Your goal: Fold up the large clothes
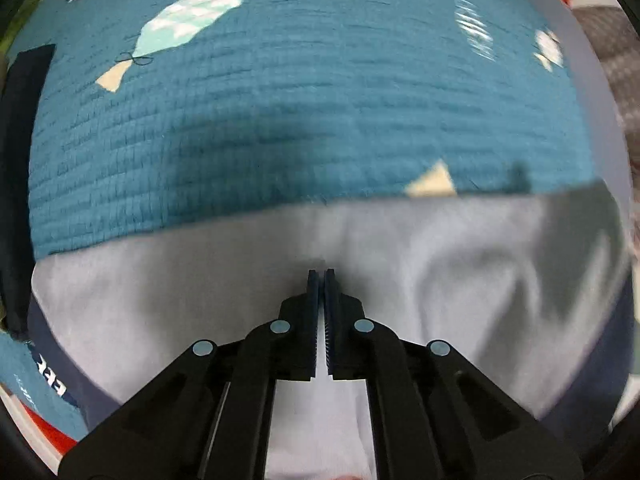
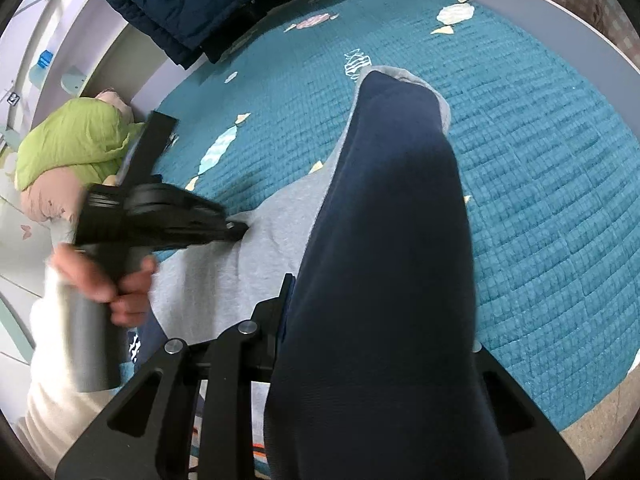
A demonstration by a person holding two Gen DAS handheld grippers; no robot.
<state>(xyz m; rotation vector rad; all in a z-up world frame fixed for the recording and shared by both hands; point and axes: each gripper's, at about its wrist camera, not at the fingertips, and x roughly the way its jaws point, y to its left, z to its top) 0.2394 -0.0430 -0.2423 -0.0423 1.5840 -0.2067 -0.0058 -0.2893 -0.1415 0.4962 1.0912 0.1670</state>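
Note:
The garment is navy outside and grey inside, spread on a teal quilted bedspread (image 1: 280, 100). In the left wrist view its grey fabric (image 1: 180, 280) fills the lower half. My left gripper (image 1: 321, 274) points straight down with its jaws shut, pinching the grey cloth near its edge. The right wrist view shows this same left gripper (image 2: 240, 232) at the grey edge (image 2: 276, 248). My right gripper (image 2: 294, 284) is shut on a raised navy fold (image 2: 392, 240), which drapes over it and hides its right finger.
A navy puffer jacket (image 2: 192, 0) lies at the far end of the bedspread (image 2: 560, 160). A green garment (image 2: 76, 140) sits bunched at the left. A hand (image 2: 120, 288) in a grey sleeve holds the left gripper. A pale bed rim (image 2: 520, 12) bounds the far side.

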